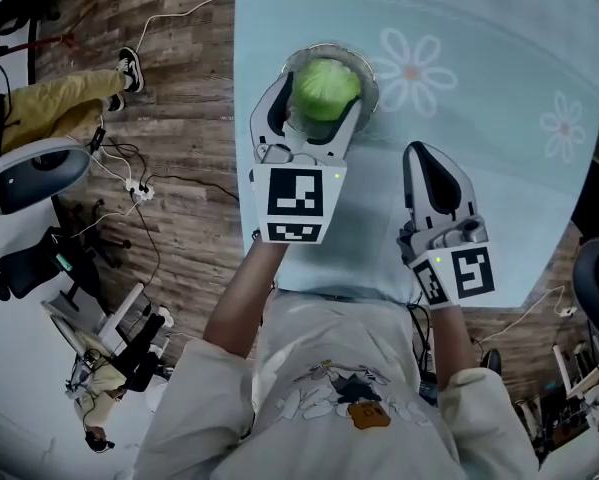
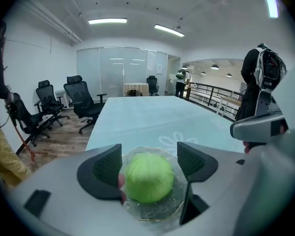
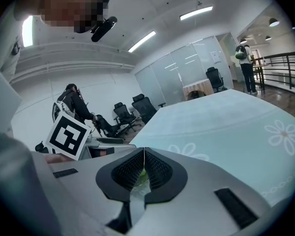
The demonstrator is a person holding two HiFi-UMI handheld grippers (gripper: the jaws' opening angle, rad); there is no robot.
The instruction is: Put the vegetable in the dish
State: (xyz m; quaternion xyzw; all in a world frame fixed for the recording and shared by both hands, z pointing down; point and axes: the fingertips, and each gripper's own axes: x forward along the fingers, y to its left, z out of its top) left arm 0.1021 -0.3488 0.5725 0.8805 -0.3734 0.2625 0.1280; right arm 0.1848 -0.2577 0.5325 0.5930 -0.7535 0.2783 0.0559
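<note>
Vegetable is already in the dish. The round pale-green cabbage head [image 1: 325,88] sits in the middle of the shallow clear glass dish with a scalloped rim [image 1: 368,71], and the dish stands on the pale blue table with white flower prints [image 1: 499,88], near its far left edge. Placement looks done.

Your left gripper [image 2: 149,163] is over the dish with one jaw on each side of the cabbage. Jaws are apart. The left gripper view shows a clear gap between the right-hand pad [image 2: 189,160] and the cabbage. The left-hand pad is just beside it, maybe touching, I can't tell. There's a small pinkish bit at that pad and I can't tell what it is. Not a clamp as far as I can see: the cabbage looks to rest on the glass on its own weight.

Your right gripper [image 1: 424,158] is low over the table, well to the right of the dish. Its jaws are pressed together with nothing between them, only a sliver of green showing past the tips. It has no part in this.

What's left, judging from this: get the left gripper clear of the dish without nudging the cabbage or dragging the glass. Main risk is a pad catching the cabbage and rolling it over the low rim.
</note>
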